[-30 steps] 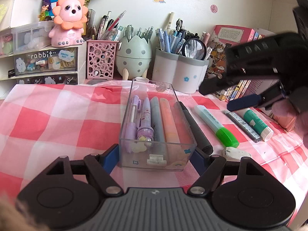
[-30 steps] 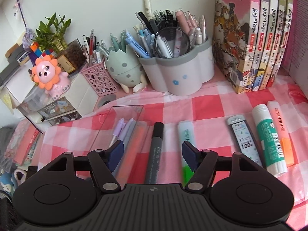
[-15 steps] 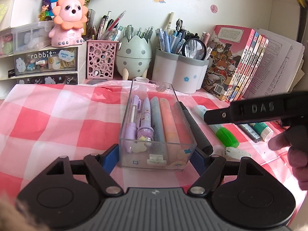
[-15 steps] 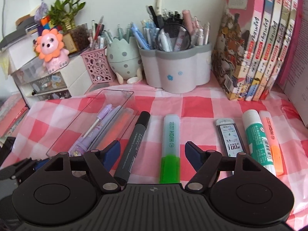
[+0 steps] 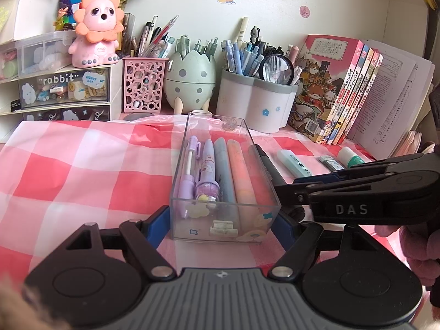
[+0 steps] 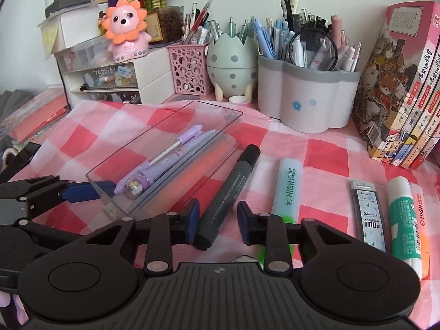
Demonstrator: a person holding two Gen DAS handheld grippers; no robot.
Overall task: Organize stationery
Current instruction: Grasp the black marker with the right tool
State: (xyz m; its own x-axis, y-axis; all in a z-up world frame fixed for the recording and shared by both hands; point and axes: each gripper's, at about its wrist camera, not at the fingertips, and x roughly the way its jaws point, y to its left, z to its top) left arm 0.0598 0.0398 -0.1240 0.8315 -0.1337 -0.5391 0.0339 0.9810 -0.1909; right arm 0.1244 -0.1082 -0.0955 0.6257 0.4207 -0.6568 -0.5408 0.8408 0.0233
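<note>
Since half a second ago we have brought our right claw lower and leftward; its fingers now flank the dark marker, narrowed but not touching, where before they stood wider around marker and highlighter alike. Our left claw has not moved, its fingers spread on both sides of the clear box. Counting left to right on the checked tabletop: one box holding four pens, one marker just beside it, one green highlighter, one lead case, one glue stick, one orange highlighter
</note>
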